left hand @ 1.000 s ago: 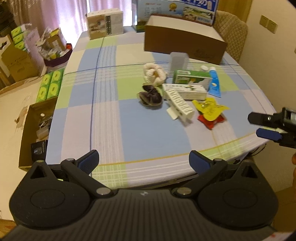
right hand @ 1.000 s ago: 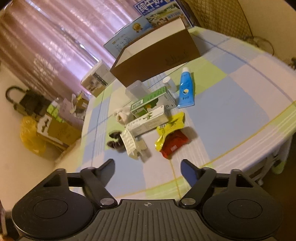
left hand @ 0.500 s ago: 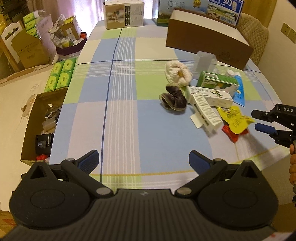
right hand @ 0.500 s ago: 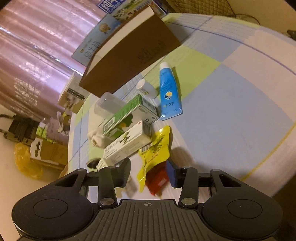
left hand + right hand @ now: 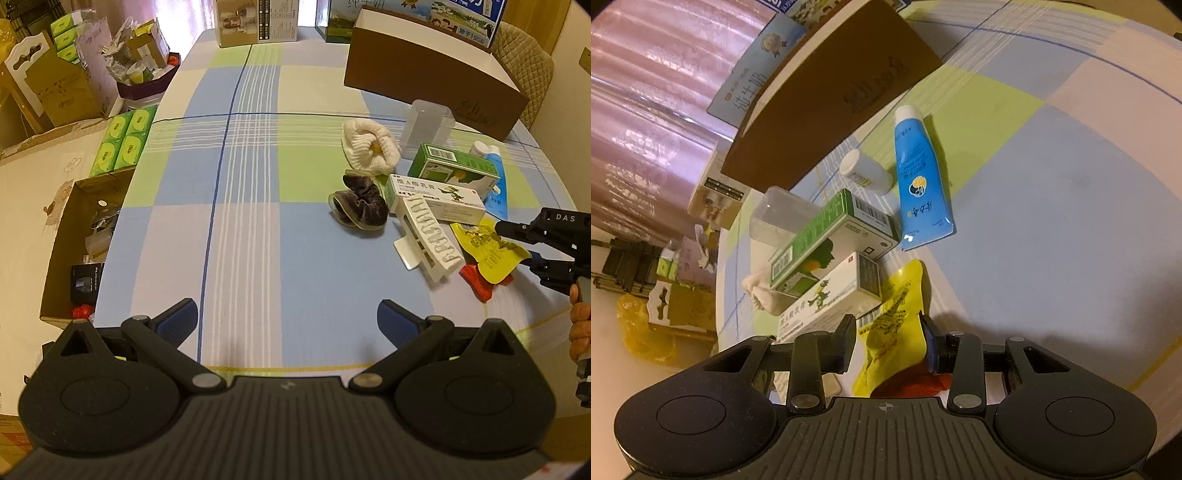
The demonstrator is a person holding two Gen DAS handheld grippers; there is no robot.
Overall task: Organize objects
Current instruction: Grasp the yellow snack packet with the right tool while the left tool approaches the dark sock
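Two blue-padded fingers of the left hand-held gripper stood spread wide at the bottom of its view, with nothing between them and only bare checked cloth of the tabletop under them.

At the right edge of that view a hand carried the right hand-held gripper, which had come down from above the clutter onto the yellow pouch. Its jaws had just been closing, and the pouch's near end now lay between them, a pad at each edge. Whether the pads already pressed the foil could not be told. The pouch lay on the tabletop, partly over a red packet, so the first pick looked about to begin, and the red packet might be dragged along.

Just left of the pouch lay a white medicine box, with a green box behind it. Farther up the frame were a blue tube, a small white bottle and a clear container. A white slotted plastic piece, a dark scrunchie and a cream knitted item sat to the left of the boxes in the left view.

Beyond them stood a long brown box, probably where things should go. Pink curtains closed the upper left, and an open carton sat on the floor beside the table.
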